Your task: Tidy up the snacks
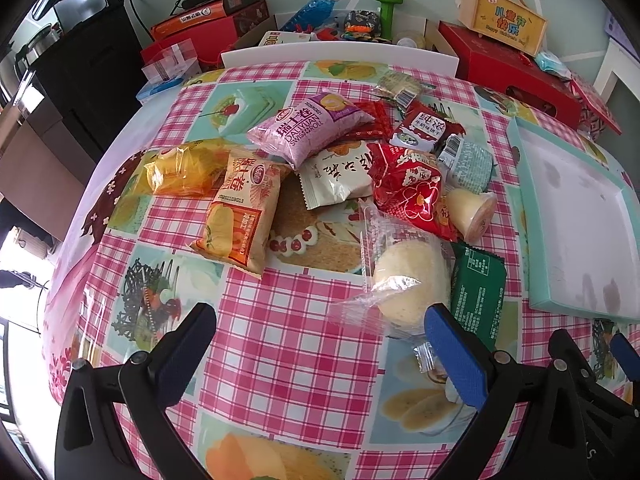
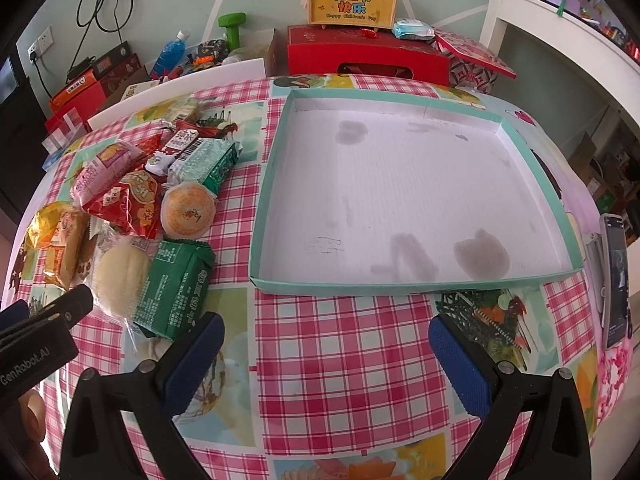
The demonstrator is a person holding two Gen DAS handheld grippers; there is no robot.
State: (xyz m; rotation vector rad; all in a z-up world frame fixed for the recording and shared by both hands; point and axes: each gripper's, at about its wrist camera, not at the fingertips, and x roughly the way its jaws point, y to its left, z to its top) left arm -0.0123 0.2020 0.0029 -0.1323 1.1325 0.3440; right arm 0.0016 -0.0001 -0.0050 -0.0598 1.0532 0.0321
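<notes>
— So what does the right wrist view give you that the left doesn't?

— Nearly the whole tray (image 2: 416, 196): teal rim, white floor with a few grey stains, nothing in it. Just right of the tray a phone (image 2: 615, 280) stands on the worktop (image 2: 344, 344). The left view catches only one side of the tray (image 1: 576, 216) but spreads the snack pile out plainly, just left of it.

— Any writing you can read?

— On the pink pack (image 1: 308, 128), "DALIYUAN SWISS ROLL". Behind the tray a yellow box (image 2: 352, 2) carries "Happy Children's Day" under Chinese characters. The left tool's body, at the edge of the right view, reads "GenRobot.AI". The orange pack (image 1: 240, 216), the white pack (image 1: 340, 176) and the red pack (image 1: 408, 188) have Chinese print only.

— And the tongs?

— Left tongs (image 1: 320, 348) are spread wide and hold nothing; the blue pad on one finger (image 1: 456, 356) overlaps the clear wrapper of the bun (image 1: 404, 280), which lies just left of the green pack (image 1: 478, 292). I cannot tell whether it touches. Right tongs (image 2: 326, 354) are also wide apart and empty, over bare checked cloth just in front of the tray; one finger (image 2: 196, 356) is near the green pack (image 2: 176, 288).

— Other snacks?

— A jelly cup (image 2: 188, 210) lies on its side between the pile and the tray.
</notes>
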